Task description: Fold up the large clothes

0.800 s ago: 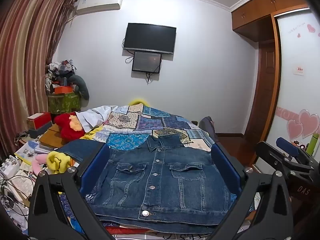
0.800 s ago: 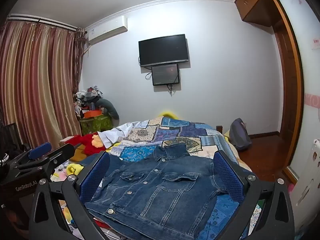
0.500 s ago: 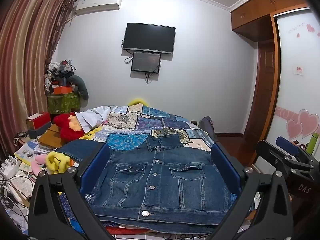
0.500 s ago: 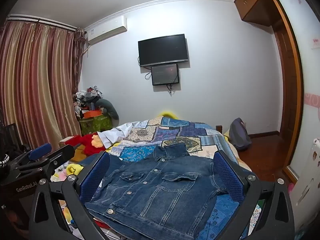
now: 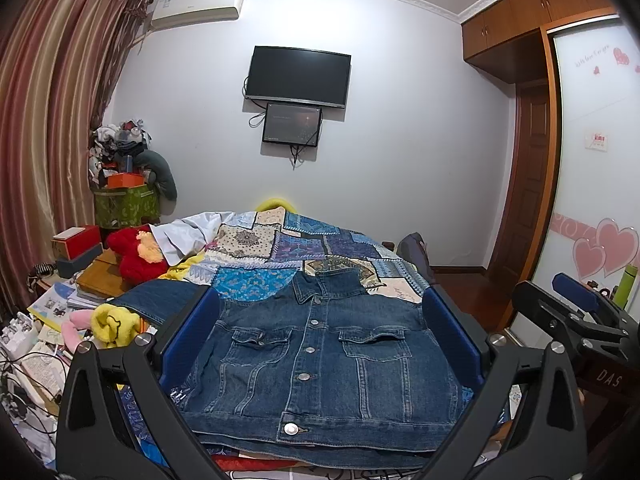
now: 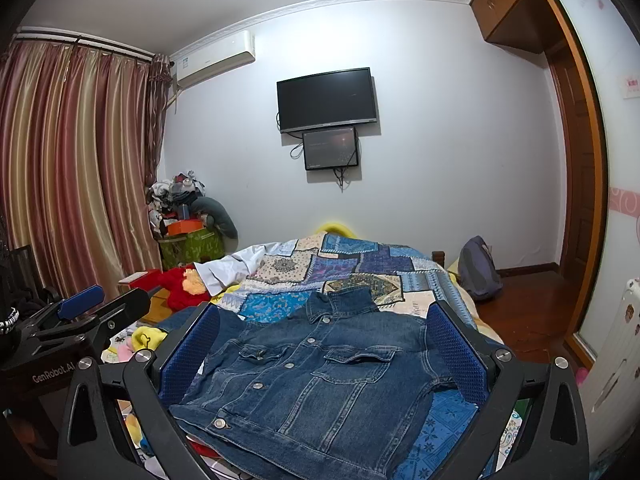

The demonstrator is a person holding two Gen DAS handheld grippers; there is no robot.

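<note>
While the buttoned blue denim jacket (image 5: 320, 360) lies flat on the patchwork-quilted bed (image 5: 304, 240) for folding, left tool (image 5: 320, 344) and right tool (image 6: 324, 348) hover before it, jaws wide, empty.

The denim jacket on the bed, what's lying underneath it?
The denim jacket lies on a patchwork quilt whose blue patterned patches show past its collar and right edge. Something red peeks out below its hem. What lies beneath its middle is covered.
</note>
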